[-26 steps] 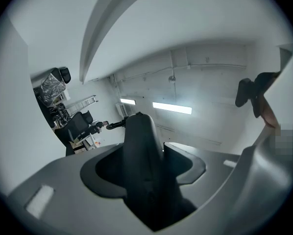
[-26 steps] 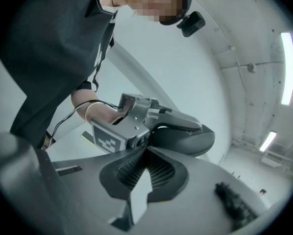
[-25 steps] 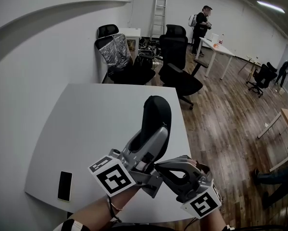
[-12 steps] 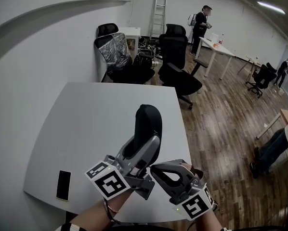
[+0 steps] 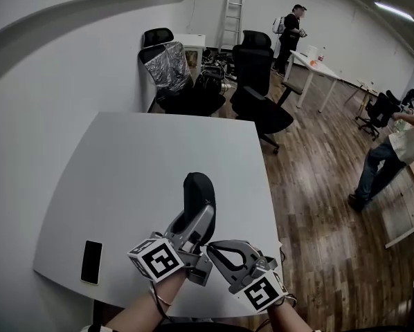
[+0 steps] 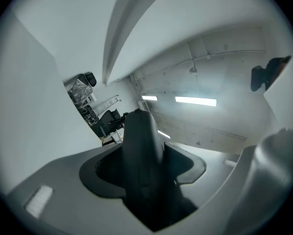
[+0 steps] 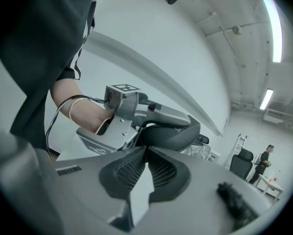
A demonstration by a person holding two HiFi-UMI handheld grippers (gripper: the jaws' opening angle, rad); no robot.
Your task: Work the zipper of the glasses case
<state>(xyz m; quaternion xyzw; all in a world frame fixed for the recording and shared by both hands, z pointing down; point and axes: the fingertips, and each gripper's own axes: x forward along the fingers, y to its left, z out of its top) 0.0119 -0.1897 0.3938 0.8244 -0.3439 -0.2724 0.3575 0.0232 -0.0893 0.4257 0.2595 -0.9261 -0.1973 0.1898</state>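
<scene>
At lower centre of the head view, the left gripper (image 5: 196, 220) is clamping the black glasses case (image 5: 199, 187) over the table (image 5: 124, 158), apparently steadying it, while the right gripper (image 5: 211, 246), jaws pressed together, is pointing at its near edge, seemingly for the zipper.

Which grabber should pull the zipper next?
Right. The left gripper clamps the black oval glasses case steady, so it is busy. The right gripper, jaws shut, points at the case's near end, probably best placed for the zipper.
</scene>
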